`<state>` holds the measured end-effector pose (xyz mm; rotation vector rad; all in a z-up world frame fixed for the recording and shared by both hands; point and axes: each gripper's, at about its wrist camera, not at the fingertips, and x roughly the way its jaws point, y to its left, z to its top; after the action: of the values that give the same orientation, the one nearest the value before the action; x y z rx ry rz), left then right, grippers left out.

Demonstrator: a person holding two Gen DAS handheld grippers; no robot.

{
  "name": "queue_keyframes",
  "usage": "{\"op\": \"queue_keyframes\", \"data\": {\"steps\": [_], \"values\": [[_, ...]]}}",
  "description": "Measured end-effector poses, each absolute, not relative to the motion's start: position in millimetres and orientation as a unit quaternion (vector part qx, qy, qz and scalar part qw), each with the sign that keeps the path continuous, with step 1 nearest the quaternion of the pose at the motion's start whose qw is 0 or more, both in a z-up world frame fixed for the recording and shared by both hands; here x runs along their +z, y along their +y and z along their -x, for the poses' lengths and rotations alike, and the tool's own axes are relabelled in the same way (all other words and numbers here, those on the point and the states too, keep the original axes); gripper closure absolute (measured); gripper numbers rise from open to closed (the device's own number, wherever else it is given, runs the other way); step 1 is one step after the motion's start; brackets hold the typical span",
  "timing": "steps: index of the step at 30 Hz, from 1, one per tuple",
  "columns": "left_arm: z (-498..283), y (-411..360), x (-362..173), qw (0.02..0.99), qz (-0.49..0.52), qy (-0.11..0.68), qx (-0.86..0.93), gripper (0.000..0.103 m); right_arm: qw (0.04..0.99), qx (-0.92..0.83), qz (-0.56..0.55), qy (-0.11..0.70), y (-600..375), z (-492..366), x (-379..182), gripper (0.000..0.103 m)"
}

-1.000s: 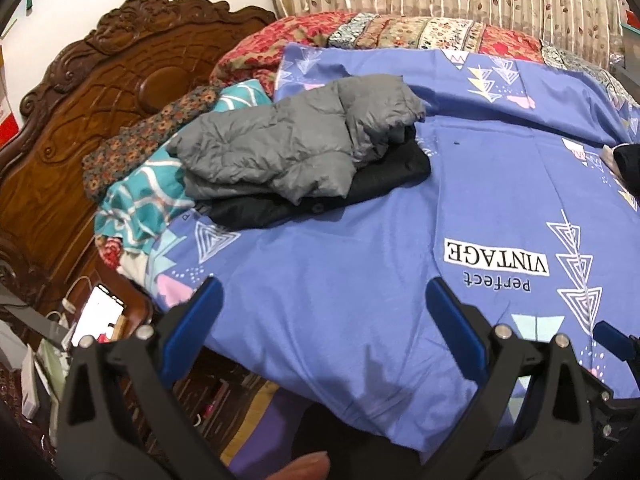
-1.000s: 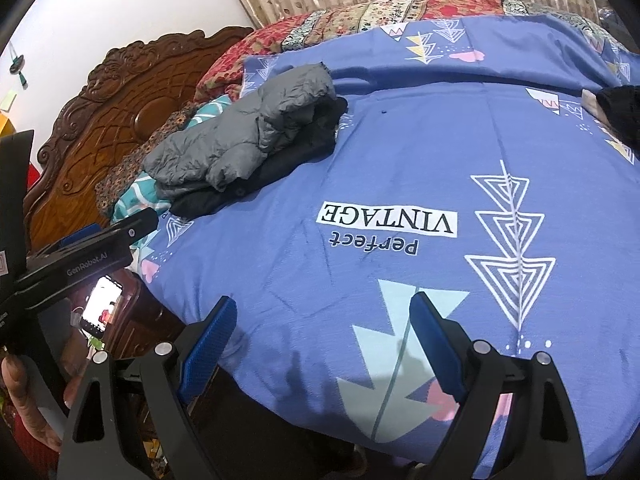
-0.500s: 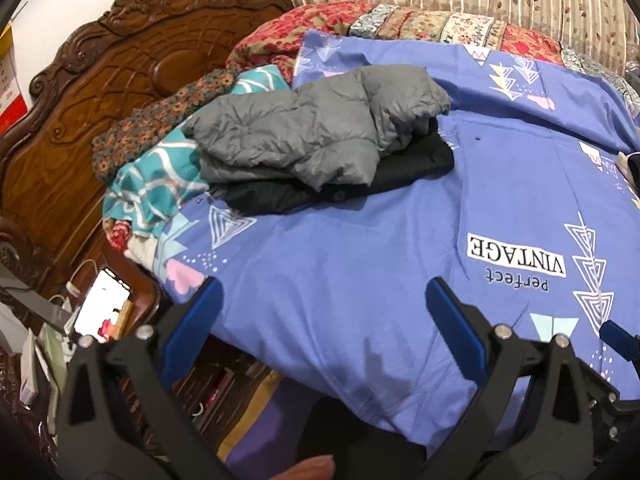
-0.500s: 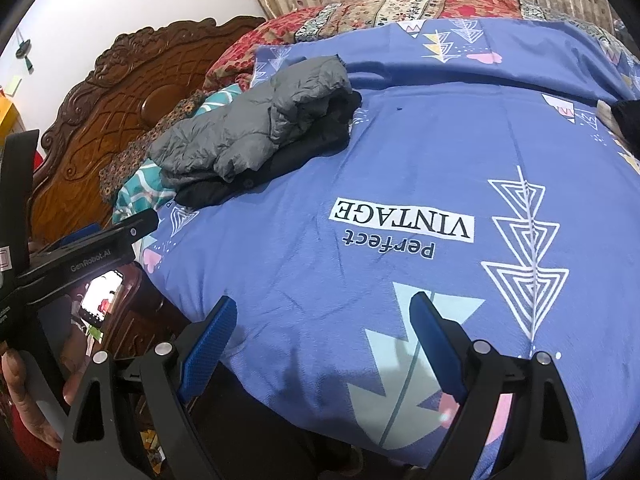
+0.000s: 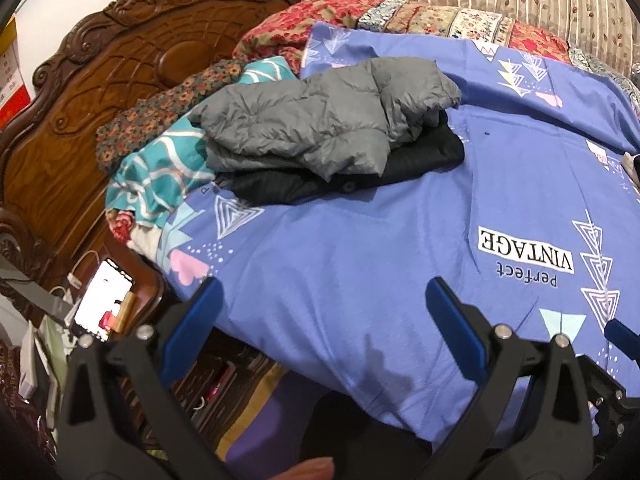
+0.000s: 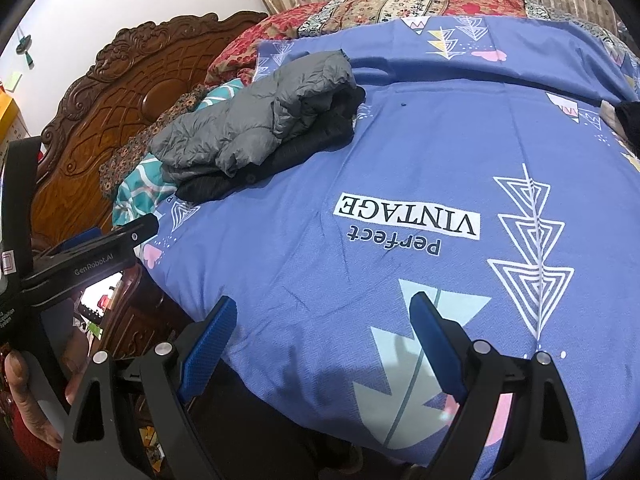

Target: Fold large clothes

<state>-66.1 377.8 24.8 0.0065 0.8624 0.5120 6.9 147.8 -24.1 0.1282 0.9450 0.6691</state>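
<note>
left gripper [image 5: 320, 300]: jaws wide, empty | right gripper [image 6: 322, 314]: jaws wide, empty | hand [image 6: 28, 396]: seemingly gripping left handle

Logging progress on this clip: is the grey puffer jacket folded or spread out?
Folded: the grey puffer jacket lies doubled into a compact bundle on a black garment, not laid flat.

left gripper [image 5: 320, 308] | blk frame, blue pads, silver screws, white "GenRobot.AI" lettering
</note>
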Motion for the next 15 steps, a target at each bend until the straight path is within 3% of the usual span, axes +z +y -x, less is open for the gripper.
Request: {"op": "queue_keyframes", "data": {"steps": [15], "values": [[69.1,382.0,22.7,0.875,0.000,0.415,0.250,0.006,0.836,0.315,-0.061,0.446,149.9,-5.3,-24.3,0.000]]}}
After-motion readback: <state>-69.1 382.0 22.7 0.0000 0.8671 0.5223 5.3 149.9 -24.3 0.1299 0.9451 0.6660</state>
